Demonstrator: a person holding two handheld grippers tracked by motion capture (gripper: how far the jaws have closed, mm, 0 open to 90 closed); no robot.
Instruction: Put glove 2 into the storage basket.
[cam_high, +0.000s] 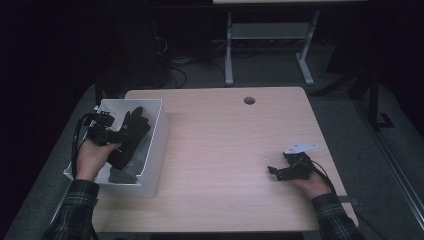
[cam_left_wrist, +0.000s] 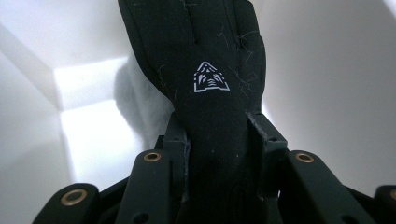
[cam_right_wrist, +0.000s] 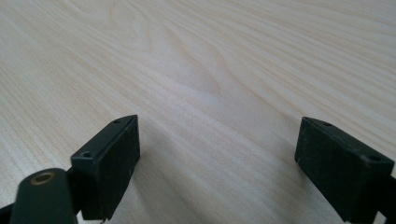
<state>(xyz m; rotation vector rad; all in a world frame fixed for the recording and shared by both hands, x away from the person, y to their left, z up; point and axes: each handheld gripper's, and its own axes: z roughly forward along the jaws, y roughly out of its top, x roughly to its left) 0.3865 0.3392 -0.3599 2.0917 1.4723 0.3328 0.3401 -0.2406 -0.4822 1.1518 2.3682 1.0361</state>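
Left gripper (cam_high: 116, 137) is clamped on a black glove (cam_left_wrist: 205, 74), holding it inside the white bin (cam_high: 161, 131) above a grey item (cam_high: 117, 175). Lower it fully into the bin before releasing. Right gripper (cam_high: 274, 171), jaws apart and empty, rests well right of the bin.

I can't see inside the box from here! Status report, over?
Left tongs shut on black glove, inside white bin. Right tongs open, over bare table. Nothing blocking.

Lab or office room: plain wooden table (cam_high: 225, 150), grey carpet, loose cables (cam_high: 175, 67), metal desk frame (cam_high: 270, 45) behind.
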